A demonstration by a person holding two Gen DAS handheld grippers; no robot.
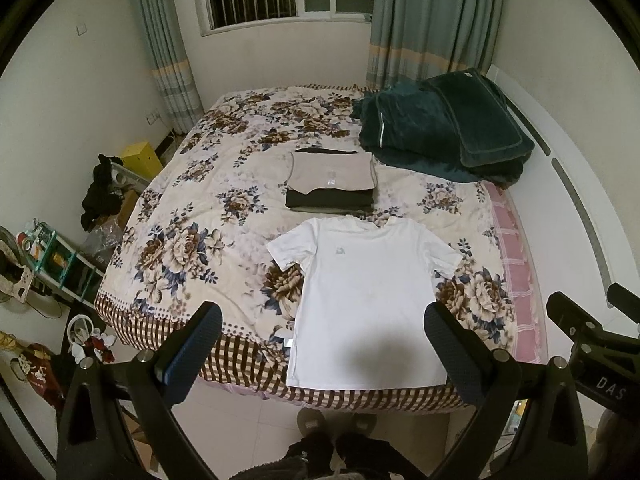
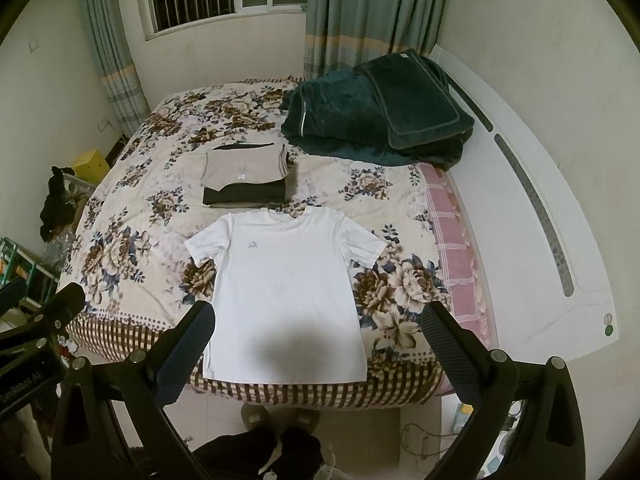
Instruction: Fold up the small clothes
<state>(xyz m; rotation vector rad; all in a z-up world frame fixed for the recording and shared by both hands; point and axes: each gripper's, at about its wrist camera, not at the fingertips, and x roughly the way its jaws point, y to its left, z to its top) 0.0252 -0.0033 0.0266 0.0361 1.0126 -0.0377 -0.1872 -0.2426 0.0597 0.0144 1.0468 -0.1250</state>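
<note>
Smooth white T-shirt (image 1: 370, 300) spread flat on the floral quilted bed (image 1: 192, 208); folded beige-and-black stack (image 1: 332, 182) beyond. Left gripper (image 1: 322, 340) and right gripper (image 2: 318, 338): jaws released, hovering.

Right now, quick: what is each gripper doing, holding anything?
Left gripper: open, empty, above the white T-shirt.
Right gripper: open, empty, above the same shirt.
</note>
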